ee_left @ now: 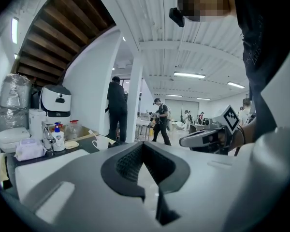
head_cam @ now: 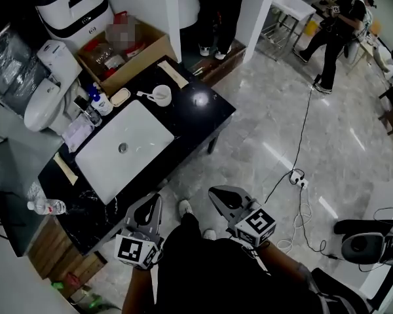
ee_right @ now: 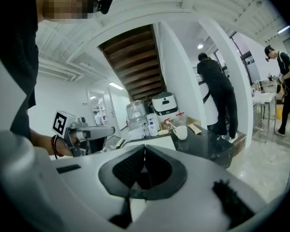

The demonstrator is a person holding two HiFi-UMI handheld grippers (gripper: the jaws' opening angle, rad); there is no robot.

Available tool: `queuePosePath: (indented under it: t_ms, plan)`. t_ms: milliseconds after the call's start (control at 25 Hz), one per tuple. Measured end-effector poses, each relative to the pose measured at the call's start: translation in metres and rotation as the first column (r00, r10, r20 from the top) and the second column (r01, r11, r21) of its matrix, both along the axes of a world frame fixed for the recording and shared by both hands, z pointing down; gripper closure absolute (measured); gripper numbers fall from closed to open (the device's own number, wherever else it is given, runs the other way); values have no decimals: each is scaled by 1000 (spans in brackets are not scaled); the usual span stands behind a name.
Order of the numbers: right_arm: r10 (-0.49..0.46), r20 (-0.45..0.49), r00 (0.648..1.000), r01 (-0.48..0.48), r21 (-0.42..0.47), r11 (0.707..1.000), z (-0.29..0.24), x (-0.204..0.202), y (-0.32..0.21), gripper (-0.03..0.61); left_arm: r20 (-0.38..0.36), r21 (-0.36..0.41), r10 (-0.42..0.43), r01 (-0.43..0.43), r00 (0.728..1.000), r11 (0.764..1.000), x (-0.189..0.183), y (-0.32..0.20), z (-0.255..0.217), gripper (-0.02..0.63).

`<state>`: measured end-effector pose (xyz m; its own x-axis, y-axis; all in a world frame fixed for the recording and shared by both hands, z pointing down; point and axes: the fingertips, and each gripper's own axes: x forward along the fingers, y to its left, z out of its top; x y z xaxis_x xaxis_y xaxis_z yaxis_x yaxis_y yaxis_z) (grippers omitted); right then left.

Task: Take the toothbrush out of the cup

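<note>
Fingers of left gripper [head_cam: 153, 201], right gripper [head_cam: 219, 195] clenched, empty; one cup [head_cam: 162, 101], one toothbrush [head_cam: 144, 95].

One cup [head_cam: 162, 95], one toothbrush [head_cam: 143, 95], one sink [head_cam: 141, 131], seemingly two bottles [head_cam: 102, 103] [head_cam: 46, 207].

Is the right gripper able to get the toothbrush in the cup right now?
Probably not yet. The right gripper hangs by the person's body, jaws together, off the counter. Nothing covers the toothbrush in the cup, though.
</note>
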<state>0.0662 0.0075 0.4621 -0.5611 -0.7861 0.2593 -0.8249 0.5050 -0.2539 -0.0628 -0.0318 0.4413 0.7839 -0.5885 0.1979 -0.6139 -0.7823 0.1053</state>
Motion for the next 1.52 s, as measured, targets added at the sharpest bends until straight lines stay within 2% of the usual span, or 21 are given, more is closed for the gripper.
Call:
queuePosePath:
  t_ms: [360, 600, 1040, 1360, 1520]
  plan:
    - [-13, -20, 1000, 13, -32, 999, 7, -18, -62, 565, -10, -17, -3, 3, 1000, 1000, -19, -62, 6, 604]
    - [4, -35, 999, -5, -13, 1000, 0, -24, -93, 565, -32, -12, 11, -12, 999, 1000, -25, -96, 7, 604]
    - [20, -46, 999, -21, -31, 999, 2, -12, -123, 565, -46, -27, 9, -10, 999, 1000, -17, -127, 10, 604]
    - [-76, -53, 996, 75, -8, 997, 3, -1, -180, 565, -24, -27, -80, 80, 996, 996, -12, -166, 6, 604]
    - [-123, -18, 992, 123, 1, 992, 3, 7, -211, 565, -4, -31, -127, 127, 992, 991, -6, -189, 7, 604]
